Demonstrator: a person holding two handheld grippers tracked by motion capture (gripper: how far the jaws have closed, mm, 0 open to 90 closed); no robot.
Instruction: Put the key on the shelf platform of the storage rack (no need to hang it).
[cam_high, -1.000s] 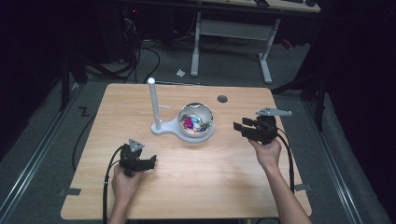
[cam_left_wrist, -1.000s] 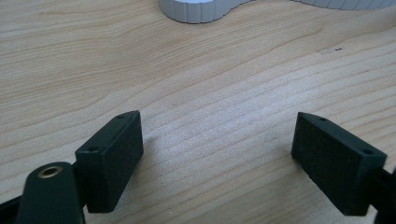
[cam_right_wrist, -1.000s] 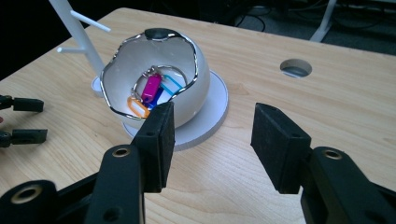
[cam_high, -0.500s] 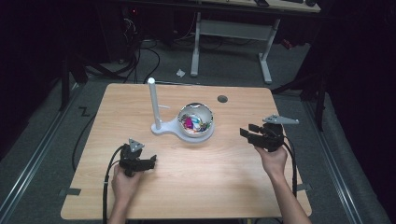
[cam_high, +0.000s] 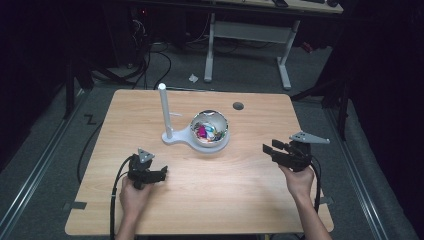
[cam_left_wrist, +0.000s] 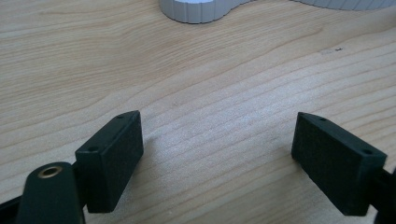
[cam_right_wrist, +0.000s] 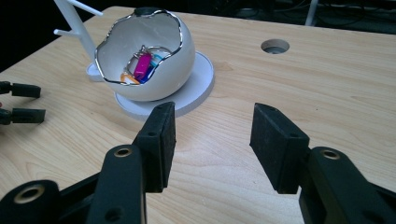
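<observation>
Inside, the jagged-rimmed white egg bowl (cam_right_wrist: 159, 70) holds perhaps colourful clips; both tools gape empty.

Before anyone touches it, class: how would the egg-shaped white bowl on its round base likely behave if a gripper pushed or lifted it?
The egg-shaped bowl looks thin-walled with a jagged rim, so probably light and fragile. Its rounded underside rests on the flat white base, so a push might rock or roll it. The glossy surface could slip between the pads, and the small colourful items inside might spill.
</observation>
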